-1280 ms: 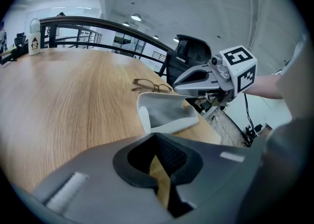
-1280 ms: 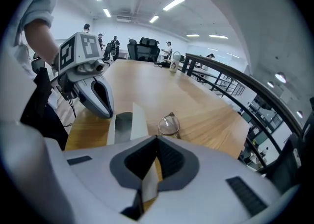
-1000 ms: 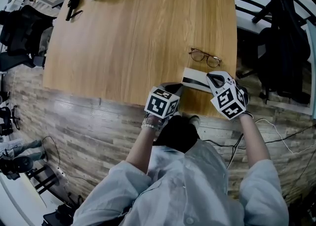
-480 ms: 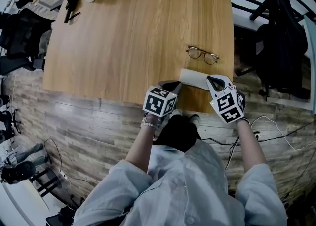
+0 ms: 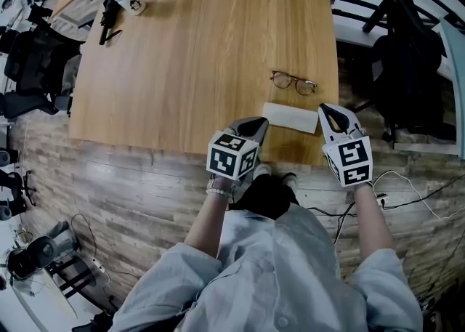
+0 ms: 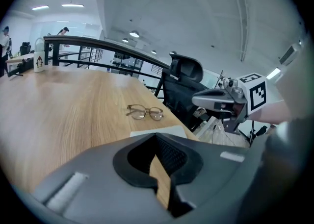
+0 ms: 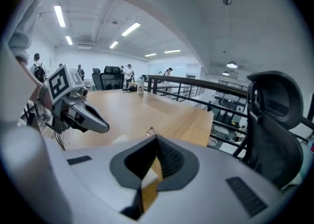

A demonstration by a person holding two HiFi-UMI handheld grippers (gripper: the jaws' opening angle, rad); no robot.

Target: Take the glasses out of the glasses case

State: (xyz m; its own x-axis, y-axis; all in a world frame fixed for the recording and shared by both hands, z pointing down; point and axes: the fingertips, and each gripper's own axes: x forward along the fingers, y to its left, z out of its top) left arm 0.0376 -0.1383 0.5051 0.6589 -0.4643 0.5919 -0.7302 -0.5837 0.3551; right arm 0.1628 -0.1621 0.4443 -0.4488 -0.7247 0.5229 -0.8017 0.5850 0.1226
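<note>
Evidently the task looks finished. The left gripper (image 5: 258, 124) hovers over the near edge of the tabletop (image 5: 189, 54), jaws together on nothing. Just right of it the white glasses case (image 5: 290, 117) lies flat by the near right corner and looks closed. The glasses (image 5: 293, 82) sit on the wood just beyond it, unfolded and apart from it. The right gripper (image 5: 328, 112) hangs at the right edge beside the case, its jaws likewise pressed together and empty. I judge that the next move calls only for drawing both tools clear.

A white mug (image 5: 134, 5) and a black object (image 5: 109, 14) that I cannot make out stand at the far left corner, well apart. A black office chair (image 5: 407, 54) stands past the right edge. Nothing stands in the way.
</note>
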